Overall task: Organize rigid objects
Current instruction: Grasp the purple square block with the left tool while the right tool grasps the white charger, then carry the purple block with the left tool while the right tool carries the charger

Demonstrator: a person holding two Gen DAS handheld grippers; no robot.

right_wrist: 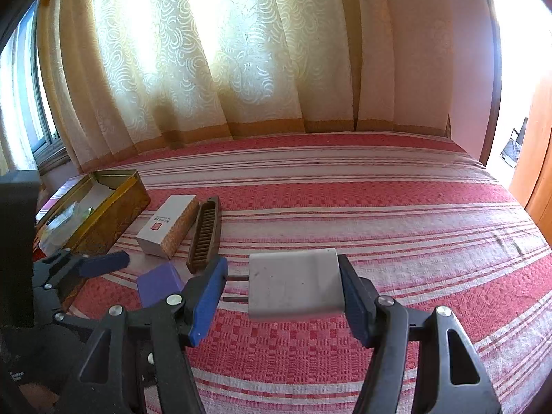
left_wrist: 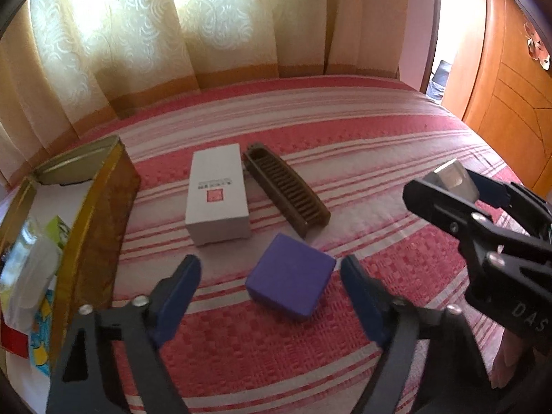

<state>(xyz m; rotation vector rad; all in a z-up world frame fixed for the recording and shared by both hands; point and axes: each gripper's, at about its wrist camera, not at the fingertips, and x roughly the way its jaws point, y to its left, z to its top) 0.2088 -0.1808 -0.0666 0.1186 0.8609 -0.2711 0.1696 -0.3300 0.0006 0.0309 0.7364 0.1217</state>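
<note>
Looking down my left tongs:
Left tongs (left_wrist: pixel 270 272): open, pads either side of the purple box (left_wrist: pixel 291 276), not touching it.
Box: on the striped bed (left_wrist: pixel 345 131), near a white carton (left_wrist: pixel 217 193), comb (left_wrist: pixel 286 189) and tin (left_wrist: pixel 100 207).

Right view:
Right tongs (right_wrist: pixel 283 286): I'm clamping a white plug (right_wrist: pixel 295 283), prongs pointing left, above the bed.

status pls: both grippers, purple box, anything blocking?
Left gripper open, straddling purple box, pads not touching. Right gripper shut on white charger, held above the bedspread. White carton and brown comb behind; not in the way.
</note>
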